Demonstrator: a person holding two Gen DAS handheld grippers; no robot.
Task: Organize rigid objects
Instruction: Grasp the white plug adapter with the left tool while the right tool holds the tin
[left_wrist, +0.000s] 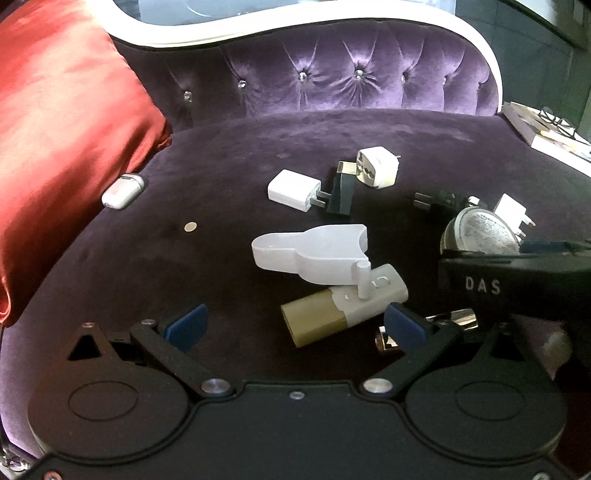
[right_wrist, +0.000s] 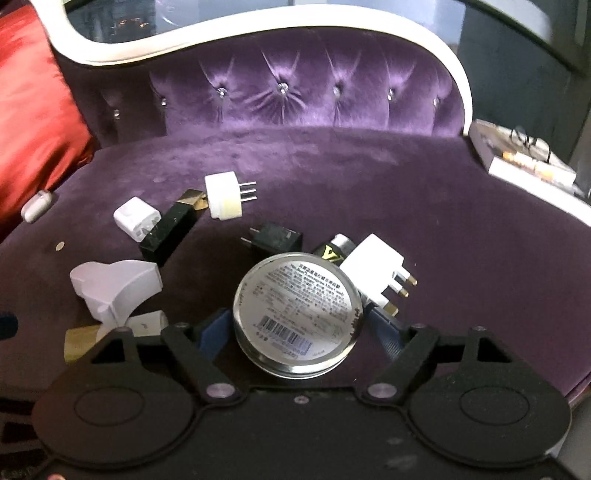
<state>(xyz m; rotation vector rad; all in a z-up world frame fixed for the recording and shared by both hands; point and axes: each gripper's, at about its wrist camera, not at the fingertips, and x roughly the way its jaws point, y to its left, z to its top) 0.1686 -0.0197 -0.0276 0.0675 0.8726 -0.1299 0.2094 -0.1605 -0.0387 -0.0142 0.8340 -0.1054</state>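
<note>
Small rigid items lie scattered on a purple velvet seat (right_wrist: 461, 229). My right gripper (right_wrist: 299, 330) is open around a round metal tin (right_wrist: 297, 306) that rests label-up on the seat; the blue pads stand close on either side without clearly pressing. In the left wrist view the tin (left_wrist: 480, 232) shows behind the right gripper's black body (left_wrist: 517, 284). My left gripper (left_wrist: 295, 326) is open, low over the seat. A gold-and-white cylinder (left_wrist: 332, 317) lies between its fingers, untouched, with a white scoop-shaped piece (left_wrist: 314, 251) leaning on it.
White plug adapters (right_wrist: 373, 269) (right_wrist: 223, 199) (right_wrist: 135, 218), black chargers (right_wrist: 273, 238) (right_wrist: 168, 236), a silver battery (right_wrist: 340, 245), a white earbud case (left_wrist: 122, 190) and a coin (left_wrist: 190, 226) lie about. A red cushion (left_wrist: 62, 155) fills the left. Books with glasses (right_wrist: 524, 155) sit at the right edge.
</note>
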